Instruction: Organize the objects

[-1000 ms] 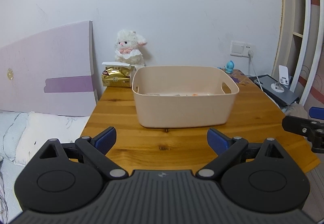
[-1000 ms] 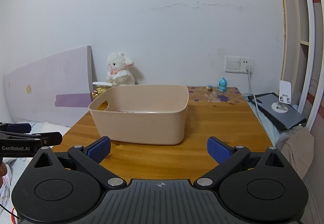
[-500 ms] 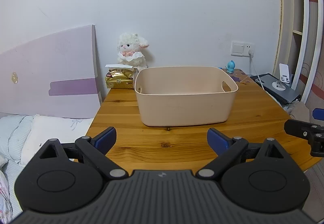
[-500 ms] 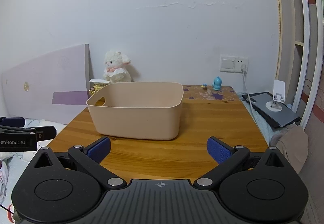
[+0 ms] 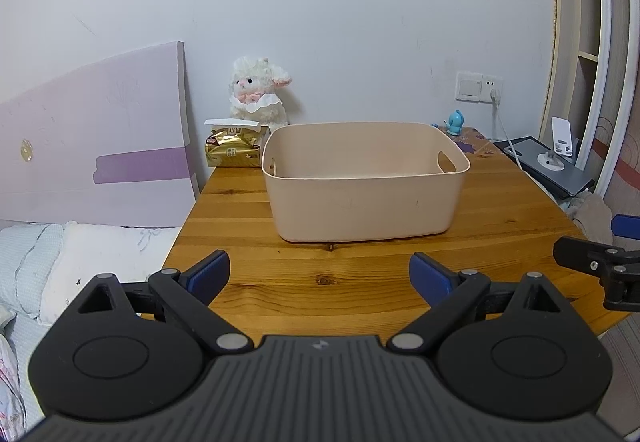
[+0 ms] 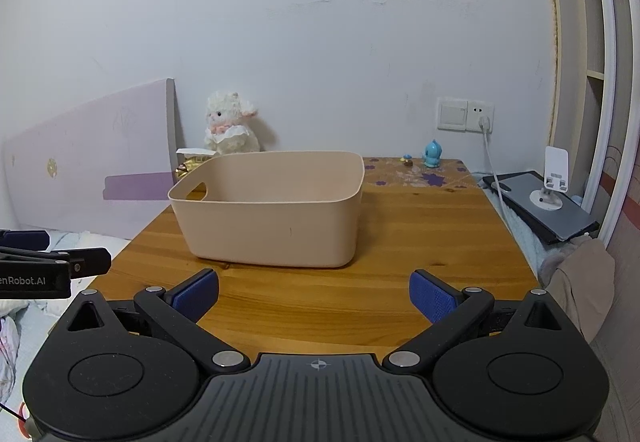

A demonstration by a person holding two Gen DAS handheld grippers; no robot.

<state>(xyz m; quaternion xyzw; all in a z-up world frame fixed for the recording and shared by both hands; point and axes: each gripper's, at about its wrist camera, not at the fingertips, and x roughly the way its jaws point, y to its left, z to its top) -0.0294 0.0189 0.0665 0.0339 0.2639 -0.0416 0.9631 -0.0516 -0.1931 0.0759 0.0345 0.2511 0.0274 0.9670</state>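
A beige plastic bin (image 5: 365,182) (image 6: 272,206) with handle cut-outs stands on the wooden table (image 5: 360,274) (image 6: 432,242); its inside is hidden behind the near wall. My left gripper (image 5: 319,276) hangs open over the table's front edge, well short of the bin, holding nothing. My right gripper (image 6: 314,298) is open too, empty, at the front edge to the right of the bin. Each gripper shows at the edge of the other's view.
Behind the bin sit a white plush lamb (image 5: 258,96) (image 6: 228,130), a gold tissue pack (image 5: 234,148) and a small blue figure (image 5: 456,122) (image 6: 433,154). A dark tablet with a white stand (image 6: 548,198) lies right, a bed (image 5: 60,262) and purple board (image 5: 100,146) left.
Both grippers have pulled back from the bin and dropped lower, so the bin looks smaller and its inside no longer shows. Both stay open.
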